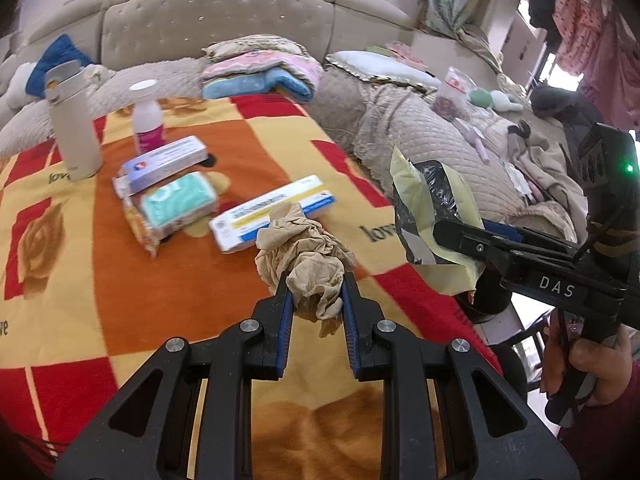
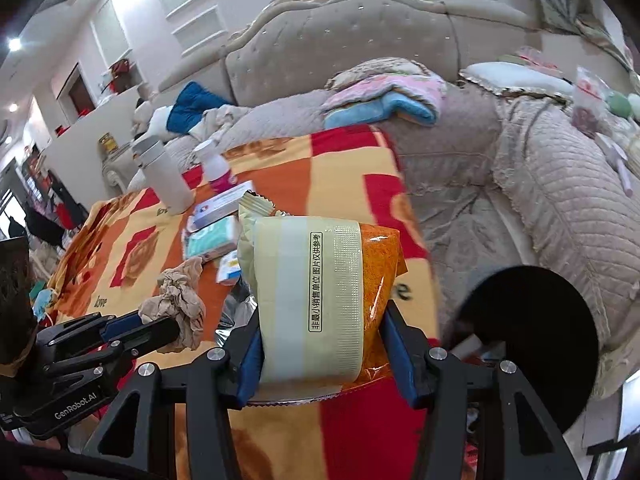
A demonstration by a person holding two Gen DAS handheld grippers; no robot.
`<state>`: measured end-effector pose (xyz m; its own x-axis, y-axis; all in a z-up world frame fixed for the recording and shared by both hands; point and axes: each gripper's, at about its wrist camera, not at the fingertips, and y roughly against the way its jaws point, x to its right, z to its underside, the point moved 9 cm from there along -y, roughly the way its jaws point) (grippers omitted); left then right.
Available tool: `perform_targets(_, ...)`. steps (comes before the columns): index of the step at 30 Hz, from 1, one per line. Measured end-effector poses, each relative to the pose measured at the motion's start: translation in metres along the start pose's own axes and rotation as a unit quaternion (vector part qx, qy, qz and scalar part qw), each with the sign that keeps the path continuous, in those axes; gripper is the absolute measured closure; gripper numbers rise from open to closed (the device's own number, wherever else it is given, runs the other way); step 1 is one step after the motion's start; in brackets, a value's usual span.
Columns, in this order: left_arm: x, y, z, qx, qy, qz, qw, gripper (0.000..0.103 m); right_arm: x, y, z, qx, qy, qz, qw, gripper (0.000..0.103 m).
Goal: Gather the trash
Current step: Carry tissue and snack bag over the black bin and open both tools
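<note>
Left gripper (image 1: 316, 296) clamping crumpled paper (image 1: 306, 256), right gripper (image 2: 324, 344) clamping wrapper (image 2: 316, 292)

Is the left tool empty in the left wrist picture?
No, the left tool is closed on a crumpled beige paper, which sits between its two blue-padded fingers above the blanket.

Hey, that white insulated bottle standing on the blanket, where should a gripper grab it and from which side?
Probably grip the white insulated bottle around its straight mid-body, coming in level from its open near-left side. It stands upright, and the pink-labelled bottle and medicine box crowd its right. The flip lid looks too uneven to pinch.
</note>
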<state>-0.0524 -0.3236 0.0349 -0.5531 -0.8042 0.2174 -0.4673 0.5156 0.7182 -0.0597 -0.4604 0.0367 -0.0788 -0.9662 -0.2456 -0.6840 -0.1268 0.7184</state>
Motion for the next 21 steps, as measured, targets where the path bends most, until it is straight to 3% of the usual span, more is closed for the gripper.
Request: perform_targets(21, 0.12, -0.061, -0.014, -0.032, -0.064, 0.083, 0.994, 0.083, 0.144, 0.03, 0.034, -0.006, -0.104, 0.087, 0.991, 0.051)
